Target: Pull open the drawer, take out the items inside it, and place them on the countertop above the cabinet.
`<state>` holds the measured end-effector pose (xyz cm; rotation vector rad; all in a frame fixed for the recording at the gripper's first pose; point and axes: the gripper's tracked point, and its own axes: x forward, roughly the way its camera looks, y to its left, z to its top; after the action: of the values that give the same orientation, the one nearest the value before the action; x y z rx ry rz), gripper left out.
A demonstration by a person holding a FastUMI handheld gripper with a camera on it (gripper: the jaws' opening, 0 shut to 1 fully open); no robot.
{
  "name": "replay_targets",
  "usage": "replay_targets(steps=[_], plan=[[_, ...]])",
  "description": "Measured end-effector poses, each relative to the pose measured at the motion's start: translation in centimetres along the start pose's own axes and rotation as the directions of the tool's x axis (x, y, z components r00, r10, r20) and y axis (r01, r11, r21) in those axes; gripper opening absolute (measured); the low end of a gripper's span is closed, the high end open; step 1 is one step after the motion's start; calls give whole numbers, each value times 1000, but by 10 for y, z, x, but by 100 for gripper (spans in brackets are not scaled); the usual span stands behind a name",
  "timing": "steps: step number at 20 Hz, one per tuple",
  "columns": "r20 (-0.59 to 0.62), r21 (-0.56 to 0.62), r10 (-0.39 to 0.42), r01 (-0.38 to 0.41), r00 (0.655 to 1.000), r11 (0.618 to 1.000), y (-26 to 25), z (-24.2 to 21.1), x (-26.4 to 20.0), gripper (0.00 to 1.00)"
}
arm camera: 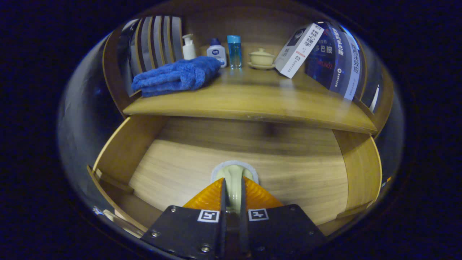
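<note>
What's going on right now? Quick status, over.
Tool shut on a pale spoon-like item, over the open drawer. Countertop above holds a blue towel, bottles, a lidded cup, a box. Middle free for set-down.

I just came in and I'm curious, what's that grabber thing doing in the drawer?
A person is holding a gripper, and its two fingers are squeezed shut on a small pale object over the open wooden drawer. It looks like a little cup or spoon, hard to tell. The countertop above already has a blue towel, bottles, a lidded cup and a box on it.
</note>
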<state>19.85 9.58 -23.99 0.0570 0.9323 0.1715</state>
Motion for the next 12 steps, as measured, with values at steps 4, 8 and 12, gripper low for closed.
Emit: replay_targets(steps=[4,8,12], plan=[[77,-20,25,-24,997,1000,9,24,-25,15],[165,-39,46,-40,985,998,16,60,-54,15],[259,-40,33,-24,965,999,10,106,-72,15]])
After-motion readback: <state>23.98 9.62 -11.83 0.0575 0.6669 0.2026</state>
